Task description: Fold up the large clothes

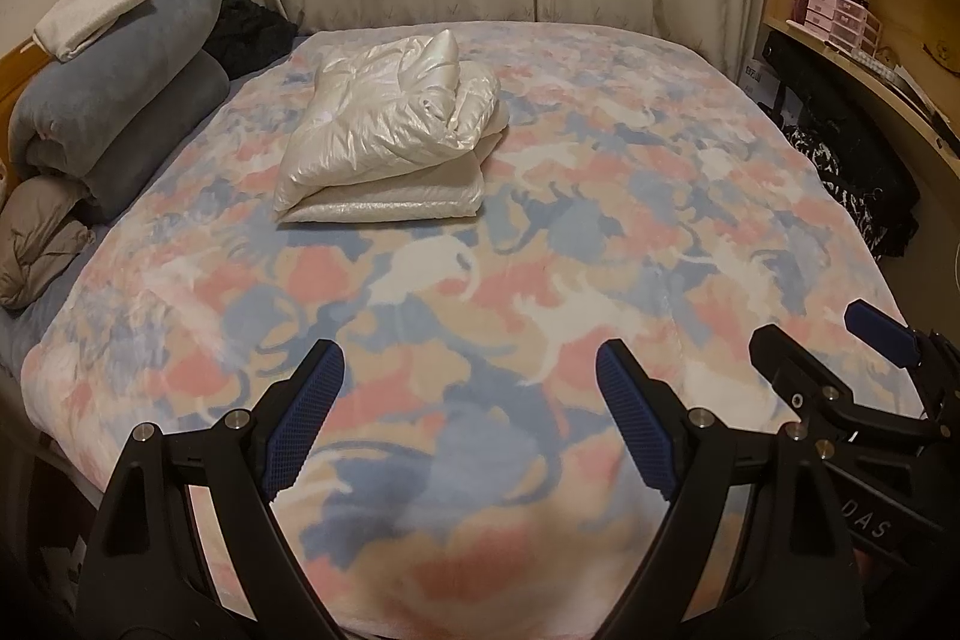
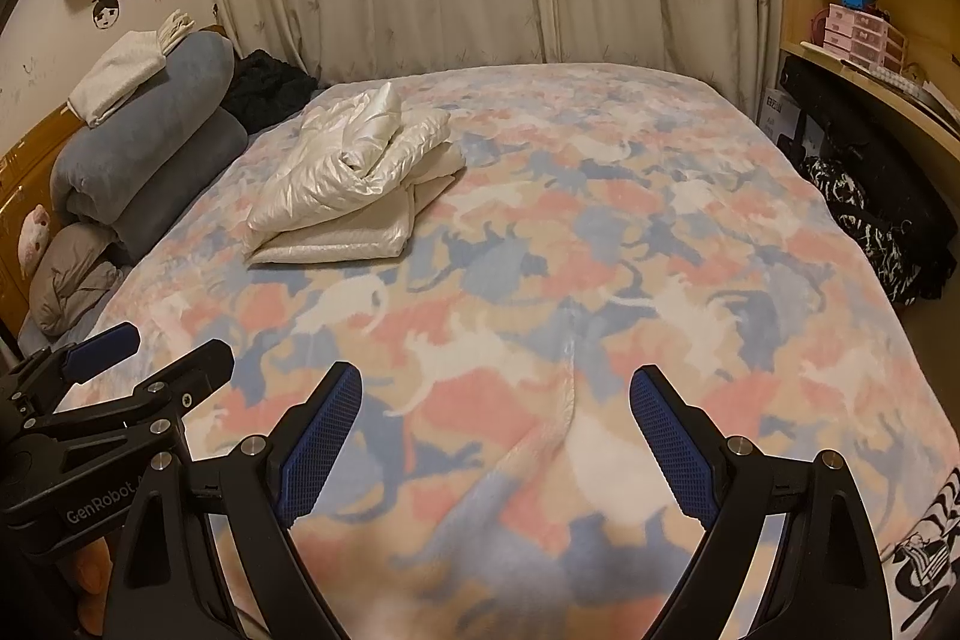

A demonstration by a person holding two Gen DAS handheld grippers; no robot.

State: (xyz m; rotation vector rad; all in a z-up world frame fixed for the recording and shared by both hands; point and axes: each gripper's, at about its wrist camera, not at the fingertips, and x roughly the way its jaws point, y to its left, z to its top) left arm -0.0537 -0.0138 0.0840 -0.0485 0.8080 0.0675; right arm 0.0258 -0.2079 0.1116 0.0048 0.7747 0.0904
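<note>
Patterned bedding (image 1: 600, 220) spreads under us. Our left gripper (image 1: 471, 418) and right gripper (image 2: 495, 439) hover at its near edge, fingers spread wide, holding nothing. Well ahead and leftward lies the white puffy jacket (image 1: 390, 130), already bundled, long axis running away from us, nearer our left gripper.

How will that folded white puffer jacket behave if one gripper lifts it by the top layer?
The white puffer jacket looks puffy and loosely stacked, so it is probably light and floppy, and the fold would likely fall open. Its glossy shell suggests that it is slippery. Both the left gripper and the right gripper are open and hold nothing.
</note>
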